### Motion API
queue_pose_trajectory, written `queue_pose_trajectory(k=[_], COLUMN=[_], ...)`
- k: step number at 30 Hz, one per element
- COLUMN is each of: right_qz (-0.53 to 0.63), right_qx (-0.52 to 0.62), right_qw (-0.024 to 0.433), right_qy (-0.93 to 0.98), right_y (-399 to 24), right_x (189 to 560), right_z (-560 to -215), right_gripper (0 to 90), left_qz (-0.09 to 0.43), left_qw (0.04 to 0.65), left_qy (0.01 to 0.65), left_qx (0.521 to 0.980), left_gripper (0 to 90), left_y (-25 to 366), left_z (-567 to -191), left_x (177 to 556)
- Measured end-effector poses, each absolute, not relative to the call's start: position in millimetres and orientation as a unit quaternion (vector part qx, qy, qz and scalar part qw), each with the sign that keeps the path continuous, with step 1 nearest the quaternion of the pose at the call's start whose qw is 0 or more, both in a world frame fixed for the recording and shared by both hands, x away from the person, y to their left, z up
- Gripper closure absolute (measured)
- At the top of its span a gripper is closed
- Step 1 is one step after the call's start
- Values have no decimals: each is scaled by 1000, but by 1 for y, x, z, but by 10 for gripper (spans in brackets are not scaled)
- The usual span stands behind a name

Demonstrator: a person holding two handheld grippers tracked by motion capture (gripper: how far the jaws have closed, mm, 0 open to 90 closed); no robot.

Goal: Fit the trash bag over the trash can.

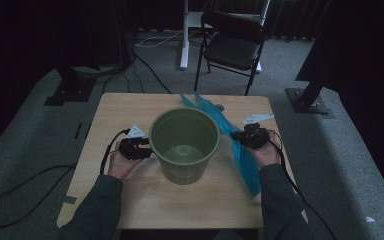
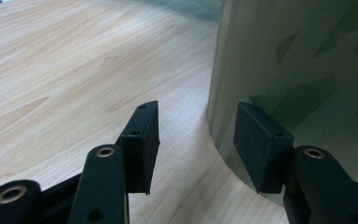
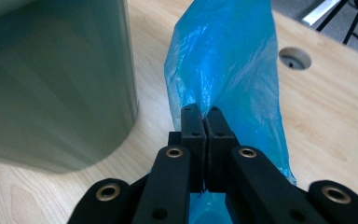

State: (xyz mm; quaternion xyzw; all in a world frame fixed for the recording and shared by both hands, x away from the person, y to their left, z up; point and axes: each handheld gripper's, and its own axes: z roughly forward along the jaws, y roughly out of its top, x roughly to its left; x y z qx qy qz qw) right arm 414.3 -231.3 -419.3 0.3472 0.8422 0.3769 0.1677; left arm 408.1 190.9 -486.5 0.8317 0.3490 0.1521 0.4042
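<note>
Right gripper (image 3: 204,122) is clamped on the thin blue plastic bag (image 3: 228,70), on the bin's right side. The bag's long axis runs diagonally across the light wooden table (image 1: 130,197), far end by the rim of the round olive-green plastic waste bin (image 1: 184,145), near end toward the person. Left gripper (image 2: 196,140) has its jaws apart and holds nothing; one pad looks to be against the bin wall, hard to confirm.

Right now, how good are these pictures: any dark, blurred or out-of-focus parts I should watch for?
High view: dim overall, room beyond the table nearly black. Left gripper view: bright, wood grain sharp, bin wall soft with faint reflections. Right gripper view: bin blurred at left, blue bag and the right gripper crisp.
</note>
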Motion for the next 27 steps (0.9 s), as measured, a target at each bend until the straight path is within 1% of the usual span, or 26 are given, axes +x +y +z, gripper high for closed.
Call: queue_pose_trajectory(k=[9,22,27], right_qz=[386,409,418], right_qx=[334,323,310], right_qw=[175,188,197], right_qy=[842,832,830], right_y=[-225,-216,-207], right_x=[420,428,430], right_z=[-398,-371,-355], right_gripper=[888,888,889], left_qz=[157,159,159], left_qw=[392,389,390], left_qy=[338,339,338], left_qx=[841,842,841], left_gripper=[500,500,500], left_y=[185,184,184], left_z=[-488,-488,-488], left_x=[406,406,406])
